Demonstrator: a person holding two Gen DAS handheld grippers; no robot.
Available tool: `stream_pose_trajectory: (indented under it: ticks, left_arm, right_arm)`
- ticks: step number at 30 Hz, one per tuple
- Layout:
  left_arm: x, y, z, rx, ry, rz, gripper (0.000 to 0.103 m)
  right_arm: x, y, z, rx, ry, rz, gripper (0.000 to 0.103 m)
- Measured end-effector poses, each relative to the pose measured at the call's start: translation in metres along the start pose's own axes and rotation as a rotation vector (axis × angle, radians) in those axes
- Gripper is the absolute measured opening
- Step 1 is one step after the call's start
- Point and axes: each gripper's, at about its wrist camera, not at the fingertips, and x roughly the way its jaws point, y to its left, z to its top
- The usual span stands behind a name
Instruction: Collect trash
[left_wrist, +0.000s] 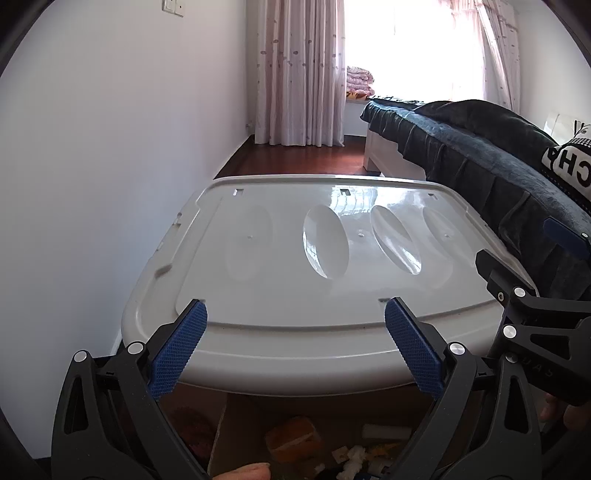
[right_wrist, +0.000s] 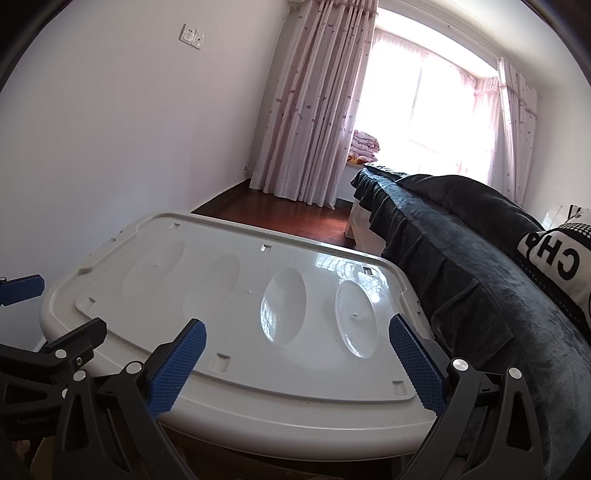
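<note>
A glossy white plastic lid (left_wrist: 295, 273) with oval dimples fills the middle of both views, also seen as the lid (right_wrist: 229, 314) from the right. Below its near edge, in the left wrist view, lies loose trash: an orange packet (left_wrist: 291, 439) and white crumpled scraps (left_wrist: 352, 458) inside a brown cardboard box (left_wrist: 221, 424). My left gripper (left_wrist: 295, 343) is open over the lid's near edge, nothing between its blue pads. My right gripper (right_wrist: 295, 365) is open too, empty, and shows as the black frame (left_wrist: 528, 317) at the right of the left view.
A bed with a dark blue cover (right_wrist: 461, 266) runs along the right, close to the lid. A black-and-white lettered pillow (right_wrist: 557, 258) lies on it. A white wall (left_wrist: 110, 166) stands on the left. Pink curtains (right_wrist: 314, 110) and red-brown floor (right_wrist: 288, 214) lie beyond.
</note>
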Motion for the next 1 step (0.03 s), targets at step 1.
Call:
stream_pose_trajectory:
  ticks: [1]
  left_arm:
    - [0.0003, 0.0003, -0.0002, -0.001, 0.001, 0.003, 0.095]
  right_arm:
    - [0.0, 0.0, 0.0, 0.0, 0.0, 0.001, 0.098]
